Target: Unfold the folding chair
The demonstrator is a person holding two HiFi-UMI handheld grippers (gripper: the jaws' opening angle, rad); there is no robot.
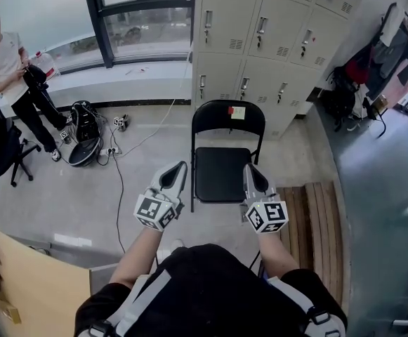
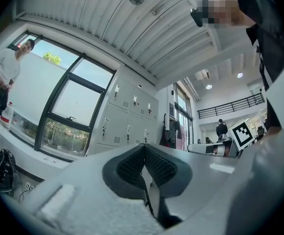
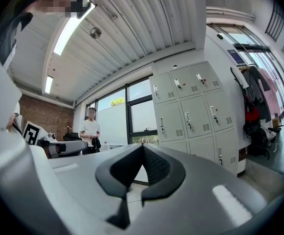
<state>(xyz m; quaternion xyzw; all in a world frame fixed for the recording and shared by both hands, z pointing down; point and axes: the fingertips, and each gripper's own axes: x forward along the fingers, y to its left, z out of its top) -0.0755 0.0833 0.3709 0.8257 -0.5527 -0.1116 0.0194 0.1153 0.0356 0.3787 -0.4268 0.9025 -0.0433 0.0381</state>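
A black folding chair stands unfolded on the floor in the head view, seat flat, backrest upright with a small white and red tag at its top. My left gripper hovers beside the seat's left front edge, shut with nothing in it. On the other side, my right gripper hangs over the seat's right front corner, also shut and empty. Neither touches the chair as far as I can tell. In the left gripper view the left gripper has its jaws together, as does the right gripper in the right gripper view; the chair is in neither.
Grey lockers stand right behind the chair. A wooden bench lies to the right. Cables and a round device lie on the floor to the left. A person stands at the window near an office chair. Cardboard sits near left.
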